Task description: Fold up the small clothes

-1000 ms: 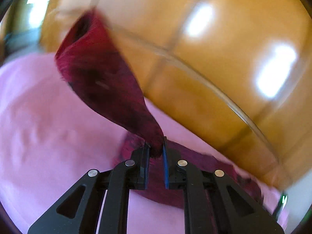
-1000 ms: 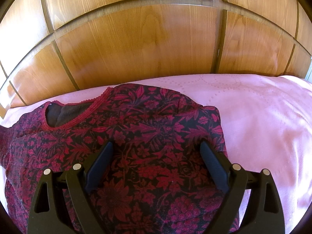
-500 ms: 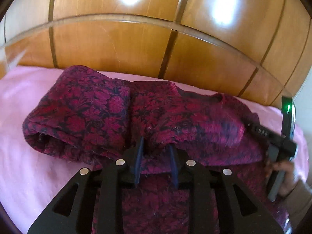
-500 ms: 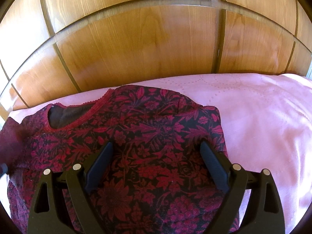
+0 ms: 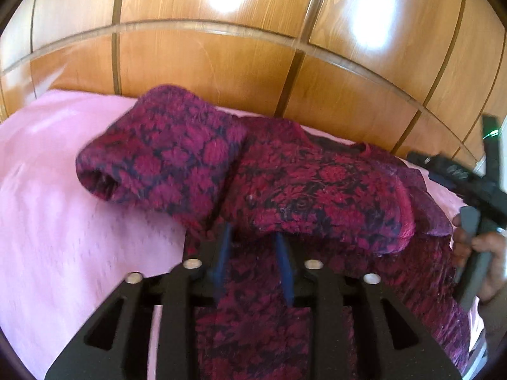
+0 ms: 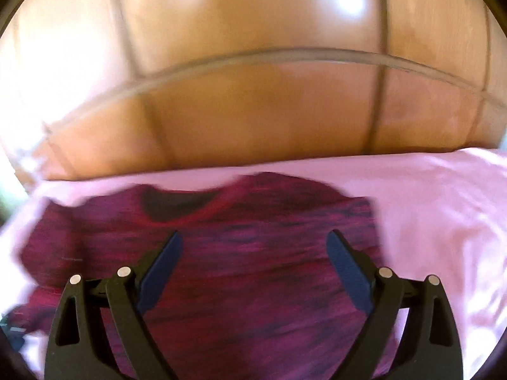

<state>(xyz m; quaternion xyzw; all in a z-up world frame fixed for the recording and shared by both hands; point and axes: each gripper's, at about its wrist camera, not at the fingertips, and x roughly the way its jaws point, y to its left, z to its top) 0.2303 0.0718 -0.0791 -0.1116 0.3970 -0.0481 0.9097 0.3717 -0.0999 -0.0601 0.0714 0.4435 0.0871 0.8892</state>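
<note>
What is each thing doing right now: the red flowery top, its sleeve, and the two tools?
Top: lying on the pink sheet, partly folded.
Sleeve: folded over onto the top, cuff open.
Left tool: jaws opening, the cloth edge just ahead, nothing pinched.
Right tool: wide open above the top, holding nothing.

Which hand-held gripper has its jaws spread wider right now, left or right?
The right hand-held gripper: its blue pads stand far apart above the red floral top. The left hand-held gripper shows only a narrow gap, its jaws opening, nothing between them.
</note>
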